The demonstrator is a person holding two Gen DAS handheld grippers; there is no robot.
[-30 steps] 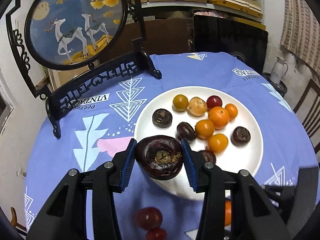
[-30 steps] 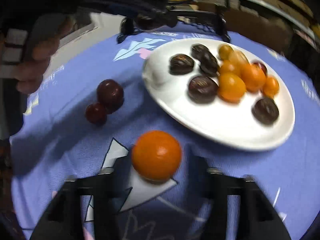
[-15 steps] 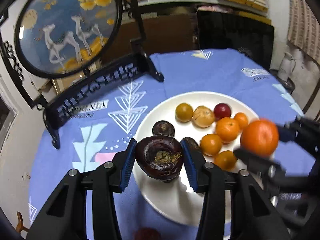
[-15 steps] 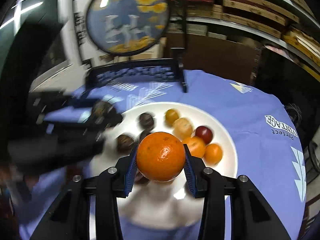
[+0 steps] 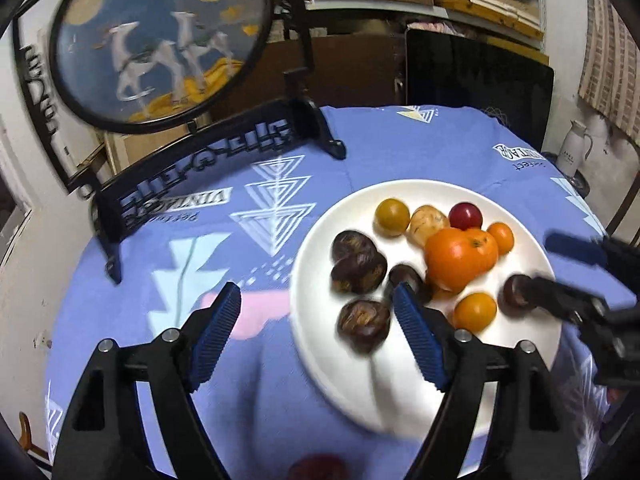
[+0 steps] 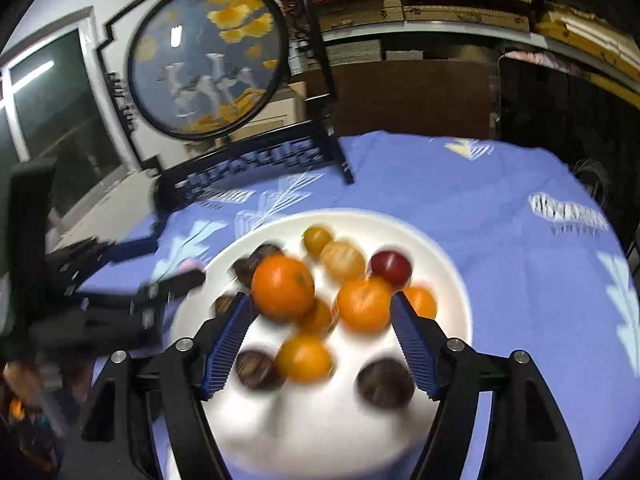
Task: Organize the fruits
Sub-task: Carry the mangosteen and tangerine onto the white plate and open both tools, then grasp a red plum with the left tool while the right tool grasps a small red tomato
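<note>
my left gripper (image 5: 316, 312) and right gripper (image 6: 320, 314) have just been opening, both spread wide now with nothing pinched. big glossy orange (image 5: 460, 258) and a dark wrinkly fruit (image 5: 359, 268) sit on the white plate (image 5: 320, 248), bit blurry.

Fruits (image 5: 460, 258) on plate (image 5: 400, 392), plate on tablecloth (image 5: 400, 148), framed screen (image 5: 160, 40) behind.

- Left wrist cam: rides behind the left hand-held gripper (image 5: 316, 312), angled down, close over the white plate (image 5: 532, 248).
- Right wrist cam: same setup behind the right hand-held gripper (image 6: 320, 312), nearer the plate (image 6: 452, 264).
- Shared: plate, blue-clothed counter (image 5: 392, 148), round deer screen (image 5: 160, 40).
</note>
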